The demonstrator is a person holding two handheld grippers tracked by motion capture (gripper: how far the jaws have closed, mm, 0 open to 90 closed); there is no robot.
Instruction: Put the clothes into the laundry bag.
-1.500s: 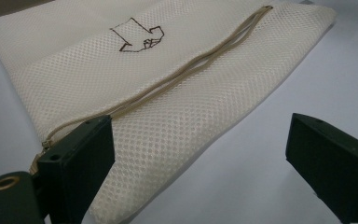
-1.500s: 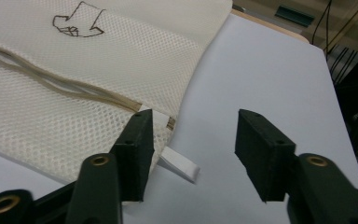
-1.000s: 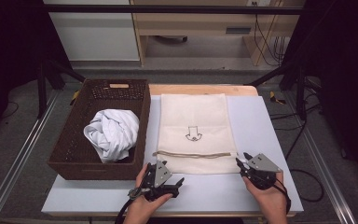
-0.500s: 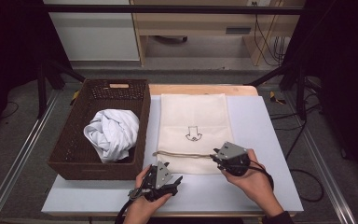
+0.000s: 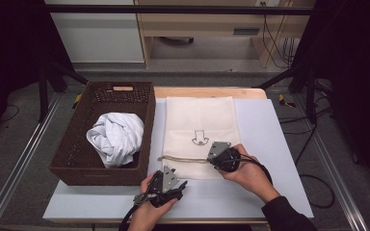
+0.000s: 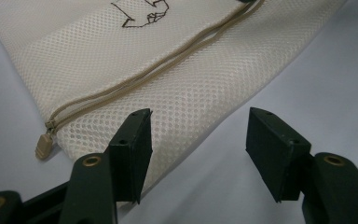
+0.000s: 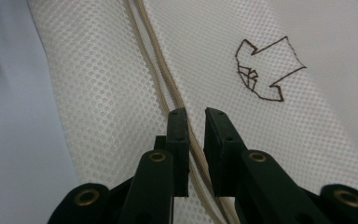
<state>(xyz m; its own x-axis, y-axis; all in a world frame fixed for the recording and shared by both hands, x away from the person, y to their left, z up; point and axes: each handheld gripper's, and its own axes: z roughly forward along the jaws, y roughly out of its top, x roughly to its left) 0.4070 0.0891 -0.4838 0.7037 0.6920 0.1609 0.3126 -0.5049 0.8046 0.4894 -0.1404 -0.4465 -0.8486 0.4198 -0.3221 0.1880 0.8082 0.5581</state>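
Mesh bag (image 5: pixel 200 130) flat on desk (image 5: pixel 270 192). Right hand-held gripper (image 7: pixel 196 116) nearly clenched over zipper (image 7: pixel 168 84), nothing visibly pinched; left hand-held gripper (image 6: pixel 196 140) released. Risk: jaws pinch mesh, not zipper, dragging the unanchored bag

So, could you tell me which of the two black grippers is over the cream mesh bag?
The right gripper, above the cream mesh bag and its zip; the left gripper is over bare table.

So the count: one brown wicker basket (image 5: pixel 72 159) on the table, one bundle of white cloth (image 5: pixel 116 137) inside it. Right beside the basket, one cream mesh bag (image 5: pixel 197 120) with one zipper (image 6: pixel 135 81) and one arrow drawing (image 7: pixel 266 70). Two handheld grippers, the left gripper (image 5: pixel 180 185) and right gripper (image 5: pixel 211 162).
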